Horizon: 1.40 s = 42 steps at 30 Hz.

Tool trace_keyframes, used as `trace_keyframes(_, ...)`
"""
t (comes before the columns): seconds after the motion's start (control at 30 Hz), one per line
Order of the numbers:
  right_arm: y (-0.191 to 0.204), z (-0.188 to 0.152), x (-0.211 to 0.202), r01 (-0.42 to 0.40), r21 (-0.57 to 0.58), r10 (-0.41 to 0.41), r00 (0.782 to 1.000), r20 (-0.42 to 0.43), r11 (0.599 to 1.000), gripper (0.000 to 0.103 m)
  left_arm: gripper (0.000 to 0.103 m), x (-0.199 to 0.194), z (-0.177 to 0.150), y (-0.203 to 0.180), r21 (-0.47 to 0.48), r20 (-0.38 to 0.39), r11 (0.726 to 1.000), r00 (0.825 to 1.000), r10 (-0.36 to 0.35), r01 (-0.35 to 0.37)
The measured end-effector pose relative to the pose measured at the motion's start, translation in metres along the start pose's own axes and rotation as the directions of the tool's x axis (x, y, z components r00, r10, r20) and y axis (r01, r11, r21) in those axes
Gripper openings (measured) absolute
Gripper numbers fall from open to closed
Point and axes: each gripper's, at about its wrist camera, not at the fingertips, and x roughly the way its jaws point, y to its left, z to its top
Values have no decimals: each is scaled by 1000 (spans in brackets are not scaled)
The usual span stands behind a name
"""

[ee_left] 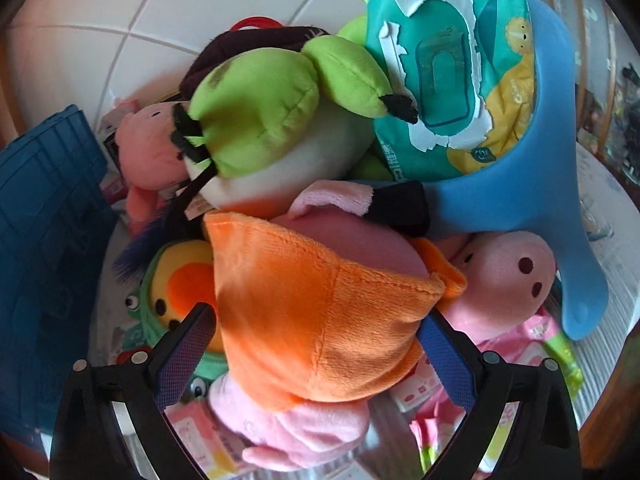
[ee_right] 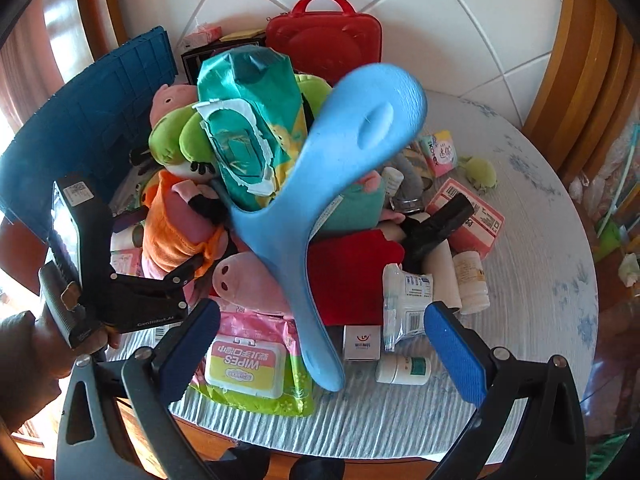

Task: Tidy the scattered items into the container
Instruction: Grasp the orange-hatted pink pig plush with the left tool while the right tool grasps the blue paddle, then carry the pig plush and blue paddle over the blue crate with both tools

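My left gripper (ee_left: 316,340) is closed around a pink pig plush in an orange dress (ee_left: 312,312); the right wrist view shows it (ee_right: 176,220) with the left gripper (ee_right: 192,268) clamped on its lower edge. A green plush (ee_left: 260,120), a teal wipes pack (ee_left: 444,92) and a blue plastic scoop (ee_left: 552,184) lie heaped beyond it. A dark blue crate (ee_left: 48,240) stands at the left, also in the right wrist view (ee_right: 88,120). My right gripper (ee_right: 320,340) is open and empty, above the scoop's handle (ee_right: 316,344) and a pink wipes pack (ee_right: 248,360).
A red case (ee_right: 324,36) stands at the back. Small white bottles (ee_right: 472,280), boxes, a black tool (ee_right: 436,228) and a sachet (ee_right: 404,304) lie scattered on the round table's pale cloth (ee_right: 540,280). A wooden chair back (ee_right: 592,80) is at the right.
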Motion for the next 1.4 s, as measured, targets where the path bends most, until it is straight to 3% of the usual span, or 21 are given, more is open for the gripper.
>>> trace_keyframes(0.13, 6, 2, 14, 3, 29, -2, 1000, -17, 1000, 103, 102, 13, -1, 0, 25, -12, 999, 1000, -22, 22)
trace_keyframes(0.27, 14, 8, 24, -8, 44, 7, 1000, 8, 999, 103, 79, 5, -1, 10, -12, -10, 997, 997, -79, 79)
trace_keyframes(0.37, 17, 16, 34, -11, 63, 9, 999, 36, 998, 103, 71, -6, 2, 16, -27, -10, 994, 995, -103, 103)
trace_keyframes(0.6, 20, 35, 44, -41, 113, 27, 992, 124, 993, 102, 69, -46, 16, 32, -70, 53, 988, 990, -132, 136)
trace_keyframes(0.7, 10, 41, 59, -51, 173, 35, 995, 94, 984, 92, 69, -57, 14, 34, -82, 64, 988, 990, -128, 133)
trace_keyframes(0.73, 6, 43, 63, -49, 200, 33, 996, 83, 978, 84, 69, -60, 14, 35, -86, 66, 988, 990, -125, 130)
trace_keyframes(0.77, 2, 44, 67, -56, 225, 41, 996, 73, 973, 66, 69, -61, 16, 34, -89, 68, 988, 990, -121, 127)
trace_keyframes(0.83, -2, 46, 73, -66, 255, 54, 997, 54, 965, 52, 70, -62, 21, 41, -95, 71, 988, 991, -117, 124)
trace_keyframes(1.13, -11, 50, 67, -108, 315, 98, 994, 46, 943, 38, 70, -61, 4, 44, -96, 93, 990, 991, -94, 103)
trace_keyframes(1.4, -17, 55, 35, -132, 282, 114, 990, 77, 950, 37, 70, -89, 13, 45, -108, 136, 991, 988, -68, 83)
